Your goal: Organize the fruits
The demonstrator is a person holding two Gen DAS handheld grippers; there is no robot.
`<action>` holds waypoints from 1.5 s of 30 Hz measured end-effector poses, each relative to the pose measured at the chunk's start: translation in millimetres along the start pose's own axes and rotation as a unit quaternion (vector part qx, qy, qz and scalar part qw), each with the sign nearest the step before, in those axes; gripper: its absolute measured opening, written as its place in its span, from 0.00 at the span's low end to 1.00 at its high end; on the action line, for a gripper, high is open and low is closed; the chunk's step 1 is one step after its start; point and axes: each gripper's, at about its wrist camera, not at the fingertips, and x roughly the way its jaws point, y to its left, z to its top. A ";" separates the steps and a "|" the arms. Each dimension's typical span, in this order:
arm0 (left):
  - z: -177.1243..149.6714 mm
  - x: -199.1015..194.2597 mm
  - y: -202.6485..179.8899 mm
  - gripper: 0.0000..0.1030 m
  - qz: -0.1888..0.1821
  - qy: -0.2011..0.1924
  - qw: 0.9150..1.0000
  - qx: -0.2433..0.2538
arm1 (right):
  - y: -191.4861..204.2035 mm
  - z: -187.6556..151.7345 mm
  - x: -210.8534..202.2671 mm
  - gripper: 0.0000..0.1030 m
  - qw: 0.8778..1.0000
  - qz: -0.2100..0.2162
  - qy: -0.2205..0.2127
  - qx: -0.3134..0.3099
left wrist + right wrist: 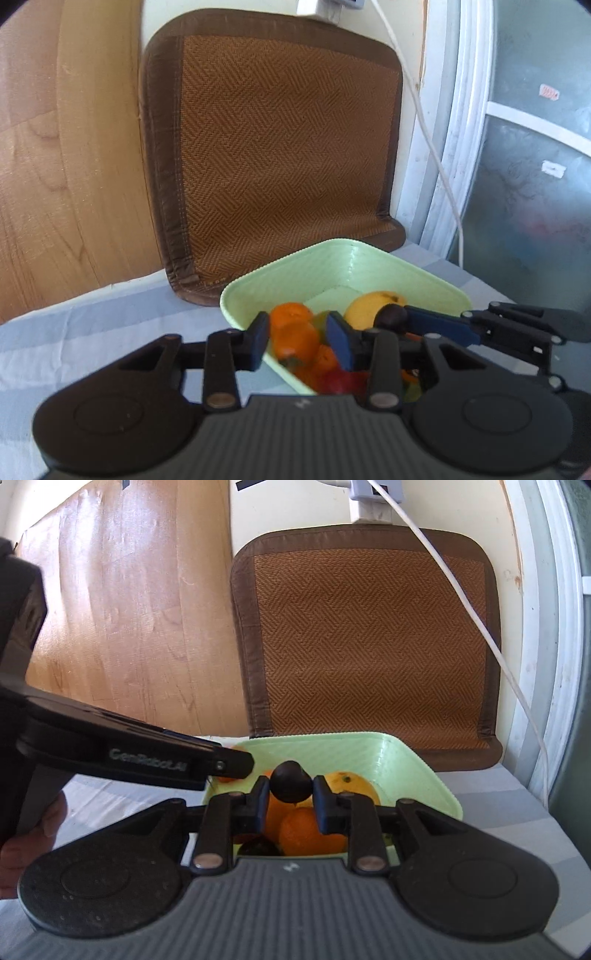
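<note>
Green tray [413, 771] looks like ribbed matte plastic, layer lines and all. Mat [369, 635] behind it is coarse herringbone weave with brown cloth edging. Dark fruit [290, 781] is smooth, slightly glossy. Wood-grain panel [129, 609] has a satin sheen.

My right gripper [290, 800]: clamped on dark round fruit [290, 781], frame centre; oranges [312, 832] below in green tray [413, 771]; my left gripper [232, 764] entering from left

Both wrist cameras sit low and close over the green tray [345, 258] [406, 753], facing the woven mat [273, 147] [369, 635] against the wall. The left view looks from the tray's left corner, the right view from its near edge; each catches the other gripper.
</note>
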 end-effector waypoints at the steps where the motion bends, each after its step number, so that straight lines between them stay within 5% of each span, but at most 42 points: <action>1: 1.7 3.4 -0.2 0.47 0.004 -0.001 1.000 -0.001 | -1.3 -0.2 0.6 0.32 1.000 0.002 -0.001 0.001; 3: 4.2 4.6 2.3 0.48 0.007 -0.003 1.000 -0.008 | -2.7 0.7 -2.9 0.40 1.000 0.002 -0.010 0.005; 9: 0.5 -28.2 18.3 0.50 0.015 -0.025 0.998 -0.055 | -21.2 2.0 -22.0 0.40 0.997 -0.014 -0.051 0.057; 20: -54.3 -90.3 -6.8 0.63 0.113 0.008 0.993 -0.035 | -32.7 -20.6 -64.9 0.40 0.983 -0.033 -0.036 0.178; 23: -69.4 -103.3 -11.2 0.88 0.122 0.011 0.992 -0.044 | -22.9 -31.7 -75.2 0.41 0.982 -0.032 -0.026 0.185; 30: -93.5 -133.4 -22.2 0.99 0.148 -0.006 0.988 -0.039 | 7.8 -54.9 -100.1 0.42 0.982 -0.042 -0.007 0.182; 45: -124.2 -145.4 -30.4 1.00 0.189 0.005 0.981 -0.040 | 25.2 -67.2 -112.6 0.50 0.979 -0.054 0.003 0.196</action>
